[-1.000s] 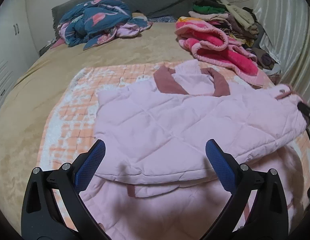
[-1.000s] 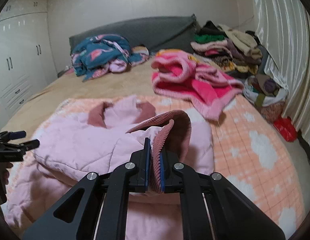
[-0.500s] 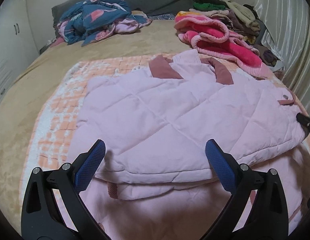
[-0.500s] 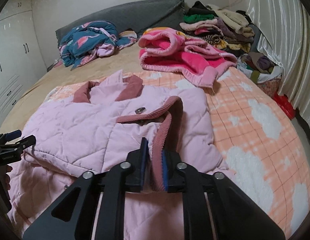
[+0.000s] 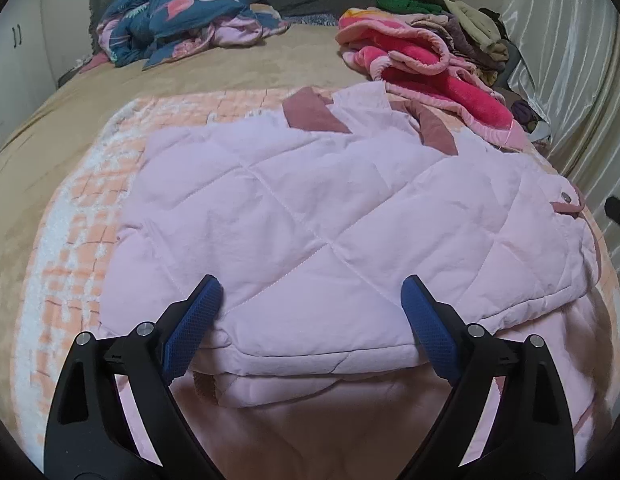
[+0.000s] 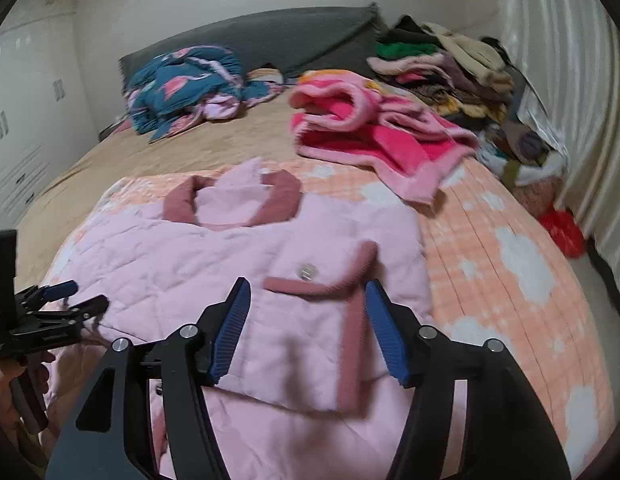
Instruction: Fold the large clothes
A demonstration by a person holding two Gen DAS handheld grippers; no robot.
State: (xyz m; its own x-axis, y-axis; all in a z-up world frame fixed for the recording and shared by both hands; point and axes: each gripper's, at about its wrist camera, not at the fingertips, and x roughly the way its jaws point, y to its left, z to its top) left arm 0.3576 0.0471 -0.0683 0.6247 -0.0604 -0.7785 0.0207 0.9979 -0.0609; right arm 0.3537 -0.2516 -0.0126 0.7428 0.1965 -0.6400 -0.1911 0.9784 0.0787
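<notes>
A wide bed with a tan plush cover point(image 5: 237, 76) fills both views. A peach-and-white checked fleece blanket point(image 6: 506, 276) is spread over its near half. On this blanket, at the near centre, lies the task's thing, a pale pink quilted jacket with a dusty-rose corduroy collar point(image 5: 318, 216). Its collar points to the far side. One sleeve is laid across the body, the rose cuff point(image 6: 350, 280) and a metal snap point(image 6: 306, 269) showing on top. A doubled edge along the near side suggests the hem has also been brought up. The garment is thus judged part folded; further folds into a compact bundle appear to remain.

At the far left sits a crumpled teal flamingo-print quilt point(image 5: 177, 12), and at the far right a bright pink fleece blanket with a pale border point(image 6: 374, 136). Beyond it is a stack of mixed folded clothes point(image 6: 442, 60).

The left tongs point(image 5: 310, 312) are angled down over the near folded edge, spread wide and beginning to close; cloth lies below the gap, but neither pad presses it. The right tongs point(image 6: 305, 320) are angled down near the cuff, opening, with the sleeve below the gap and nothing pinched. A hand point(image 6: 5, 396) at the near left carries the left tool.
</notes>
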